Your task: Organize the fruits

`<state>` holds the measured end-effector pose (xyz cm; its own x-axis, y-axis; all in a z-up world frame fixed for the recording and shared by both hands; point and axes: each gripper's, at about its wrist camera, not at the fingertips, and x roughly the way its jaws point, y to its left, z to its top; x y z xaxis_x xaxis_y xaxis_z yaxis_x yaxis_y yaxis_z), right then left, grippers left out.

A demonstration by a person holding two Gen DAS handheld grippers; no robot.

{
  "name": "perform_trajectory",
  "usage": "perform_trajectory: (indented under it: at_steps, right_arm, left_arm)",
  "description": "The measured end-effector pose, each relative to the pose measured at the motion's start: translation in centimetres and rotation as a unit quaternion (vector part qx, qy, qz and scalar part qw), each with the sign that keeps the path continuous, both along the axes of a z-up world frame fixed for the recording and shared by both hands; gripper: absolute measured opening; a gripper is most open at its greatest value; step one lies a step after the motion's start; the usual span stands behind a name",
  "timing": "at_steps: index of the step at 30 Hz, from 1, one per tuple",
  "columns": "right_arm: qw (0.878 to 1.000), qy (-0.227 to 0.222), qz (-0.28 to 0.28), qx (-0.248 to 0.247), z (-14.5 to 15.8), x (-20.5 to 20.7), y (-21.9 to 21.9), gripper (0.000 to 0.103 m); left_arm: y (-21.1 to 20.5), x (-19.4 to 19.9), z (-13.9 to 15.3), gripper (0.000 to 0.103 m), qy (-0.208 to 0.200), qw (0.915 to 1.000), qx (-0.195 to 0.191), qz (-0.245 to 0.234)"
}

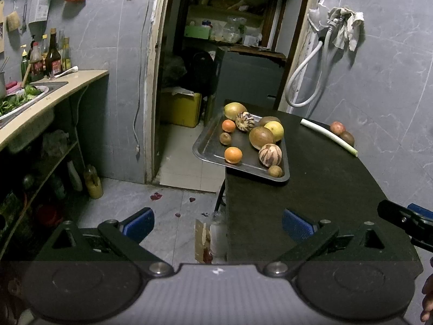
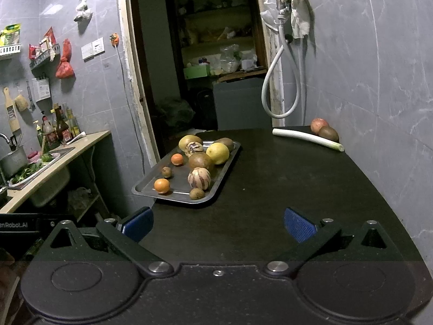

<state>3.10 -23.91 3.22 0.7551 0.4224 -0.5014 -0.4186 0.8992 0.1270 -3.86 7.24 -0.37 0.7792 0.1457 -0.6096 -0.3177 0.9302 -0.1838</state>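
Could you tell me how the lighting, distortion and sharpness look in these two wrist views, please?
Left wrist view: dim, fisheye bends the doorframe, dark corners, tray reasonably sharp, faint glare on its bare metal. Right wrist view: equally dim, black table swallows detail, bright reflection on the wall tile, edges curved.

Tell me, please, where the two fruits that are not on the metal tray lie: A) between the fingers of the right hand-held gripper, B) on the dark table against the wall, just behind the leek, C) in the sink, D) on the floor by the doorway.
B: the red fruit and brown fruit sit on the dark table against the wall, behind the leek, apart from the metal tray.
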Motion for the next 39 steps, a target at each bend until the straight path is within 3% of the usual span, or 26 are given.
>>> perform_trajectory:
  at_steps: [35,39]
  right_arm:
    - [1.000,-0.001,0.001,0.003,-0.1,-0.7,0.4,0.103]
    - [1.000,-0.001,0.001,0.003,0.1,-0.6,0.5,0.103]
  left_arm:
    - [-0.4,-0.2,0.0,0.102,0.002,0.9999,-0.003,0.010]
    - [-1.3,0.1,0.6,0.102,0.017,0.9992,0.036,0.011]
